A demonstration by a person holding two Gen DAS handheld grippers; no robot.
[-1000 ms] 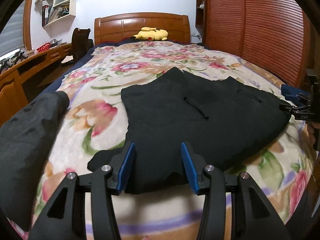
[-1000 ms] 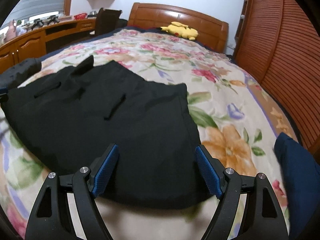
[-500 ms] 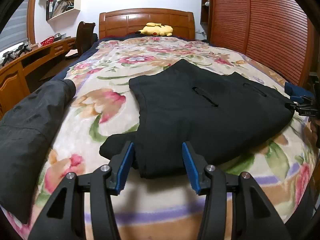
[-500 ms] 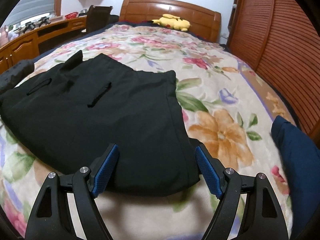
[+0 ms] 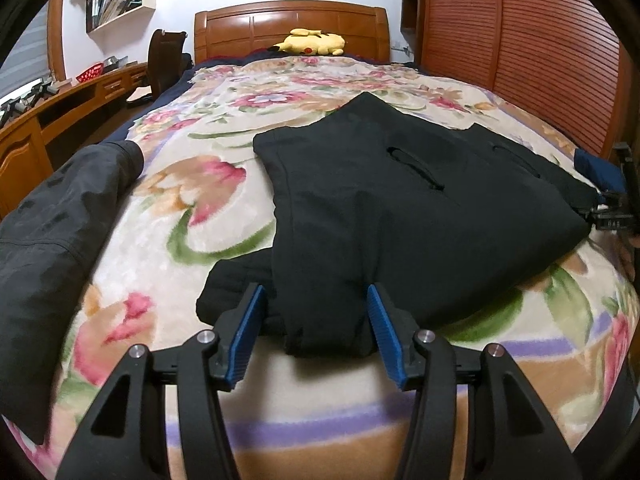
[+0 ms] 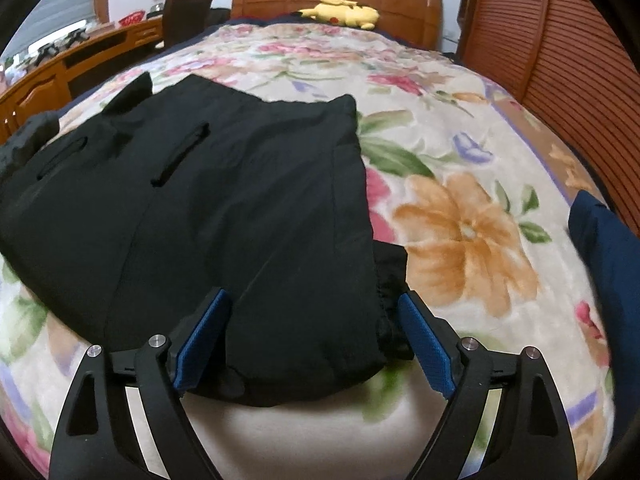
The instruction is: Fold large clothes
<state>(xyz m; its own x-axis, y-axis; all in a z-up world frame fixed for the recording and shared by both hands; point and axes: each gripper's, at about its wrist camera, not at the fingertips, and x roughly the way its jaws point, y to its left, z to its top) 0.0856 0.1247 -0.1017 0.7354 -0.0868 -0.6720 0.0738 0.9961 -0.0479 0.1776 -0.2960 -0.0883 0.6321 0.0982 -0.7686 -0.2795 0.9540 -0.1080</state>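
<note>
A large black garment [image 5: 400, 200] lies folded flat across the near part of the floral bed; it also fills the left half of the right wrist view [image 6: 224, 208]. My left gripper [image 5: 316, 328] is open, its blue pads on either side of the garment's near left corner. My right gripper [image 6: 312, 336] is open, its blue pads straddling the near right corner. The right gripper's body shows at the far right edge of the left wrist view [image 5: 612, 216]. Neither gripper holds the cloth.
A dark grey garment [image 5: 52, 232] lies on the bed's left edge. A navy folded item [image 6: 608, 240] lies at the right edge. A yellow plush toy [image 5: 310, 42] sits by the wooden headboard. A desk [image 5: 52, 116] runs along the left, a slatted wardrobe [image 5: 520, 48] along the right.
Both grippers have pulled back toward the foot of the bed, so the garment's near edge now sits between their open fingers. The garment lies still.
</note>
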